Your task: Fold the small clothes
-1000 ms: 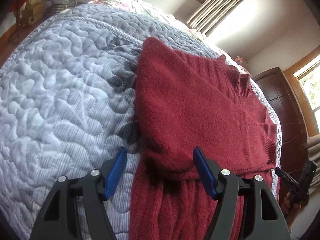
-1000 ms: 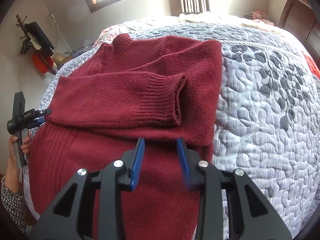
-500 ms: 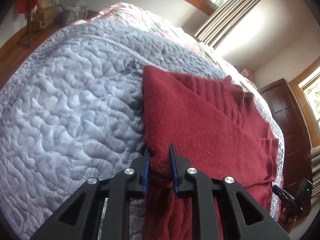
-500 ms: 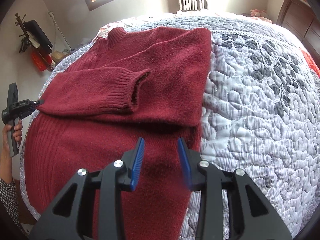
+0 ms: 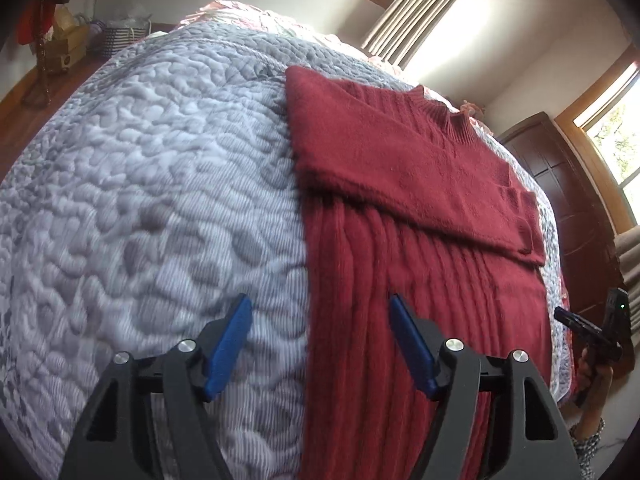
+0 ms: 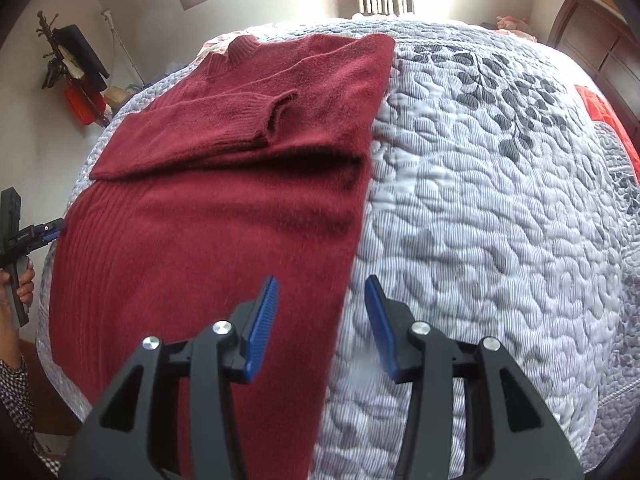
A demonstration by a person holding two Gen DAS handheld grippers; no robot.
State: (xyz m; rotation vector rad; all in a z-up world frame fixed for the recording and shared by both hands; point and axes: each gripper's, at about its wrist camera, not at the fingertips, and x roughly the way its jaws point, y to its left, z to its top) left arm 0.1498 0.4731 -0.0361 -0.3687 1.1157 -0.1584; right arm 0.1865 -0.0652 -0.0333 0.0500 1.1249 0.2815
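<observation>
Two spread, empty grippers flank a red sweater lying lengthwise on the quilted bed, collar toward the far edge, sleeves folded across the chest. Left gripper straddles the sweater's left side edge; right gripper straddles its right side edge. Hem corners lie nearest both, probably the next pinch points

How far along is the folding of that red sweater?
About midway, it seems. Done: both sleeves lie folded across the chest of the red sweater, which is spread on the quilt. In hand: nothing; the left hand-held gripper and right hand-held gripper hover open. Left: folding the body.
</observation>
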